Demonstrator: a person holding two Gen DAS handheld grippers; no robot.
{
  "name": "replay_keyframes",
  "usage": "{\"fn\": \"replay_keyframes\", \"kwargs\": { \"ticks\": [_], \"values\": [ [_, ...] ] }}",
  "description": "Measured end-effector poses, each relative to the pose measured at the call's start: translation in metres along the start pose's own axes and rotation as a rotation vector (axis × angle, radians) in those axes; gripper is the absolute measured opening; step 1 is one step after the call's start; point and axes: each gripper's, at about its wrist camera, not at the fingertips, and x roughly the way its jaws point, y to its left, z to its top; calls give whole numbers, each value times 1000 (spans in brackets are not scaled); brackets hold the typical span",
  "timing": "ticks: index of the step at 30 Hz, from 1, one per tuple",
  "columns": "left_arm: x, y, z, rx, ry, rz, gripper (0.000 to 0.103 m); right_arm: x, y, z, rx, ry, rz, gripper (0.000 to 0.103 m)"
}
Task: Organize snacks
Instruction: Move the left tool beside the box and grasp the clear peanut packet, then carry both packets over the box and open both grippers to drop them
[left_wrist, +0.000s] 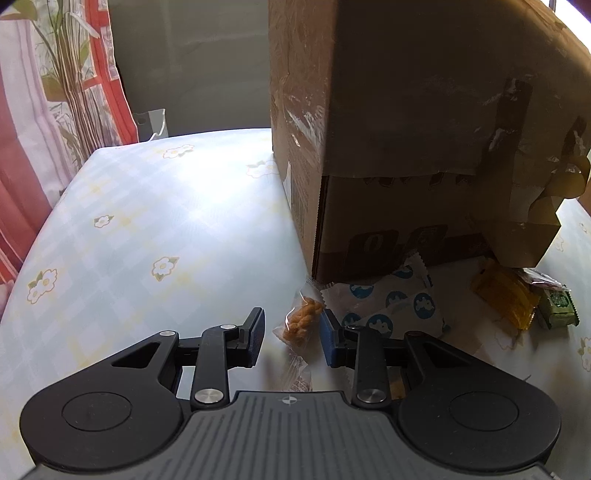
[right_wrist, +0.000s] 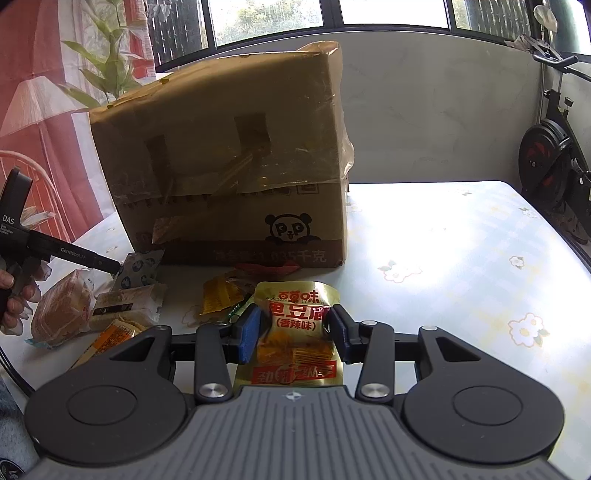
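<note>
A clear packet with an orange twisted snack (left_wrist: 300, 320) lies on the flowered tablecloth (left_wrist: 147, 221) by the near corner of a tall cardboard box (left_wrist: 406, 129). My left gripper (left_wrist: 291, 338) straddles it. The right pad touches the wrapper's edge and the left pad stands a little off it, so the jaws are open. My right gripper (right_wrist: 295, 330) is shut on a gold packet with red print (right_wrist: 295, 325), which it holds in front of the same box (right_wrist: 229, 166).
White packets with blue dots (left_wrist: 391, 306), an orange packet (left_wrist: 506, 295) and a green one (left_wrist: 557, 308) lie at the box's foot. A wrapped pastry (right_wrist: 62, 306), a yellow packet (right_wrist: 218, 295) and a hand (right_wrist: 14, 291) show at left. An exercise bike (right_wrist: 550, 166) stands far right.
</note>
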Motion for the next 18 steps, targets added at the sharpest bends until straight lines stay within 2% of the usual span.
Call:
{"fn": "replay_keyframes", "kwargs": {
  "ticks": [5, 10, 11, 18],
  "values": [
    [11, 0, 0, -6, 14, -1, 34, 0, -1, 0, -2, 0, 2, 44],
    [12, -5, -1, 29, 4, 10, 31, 0, -1, -1, 8, 3, 0, 44],
    [11, -5, -2, 35, 2, 8, 27, 0, -1, -1, 7, 3, 1, 44],
    [-15, 3, -10, -11, -61, 32, 23, -3, -1, 0, 4, -12, 2, 44]
  ]
}}
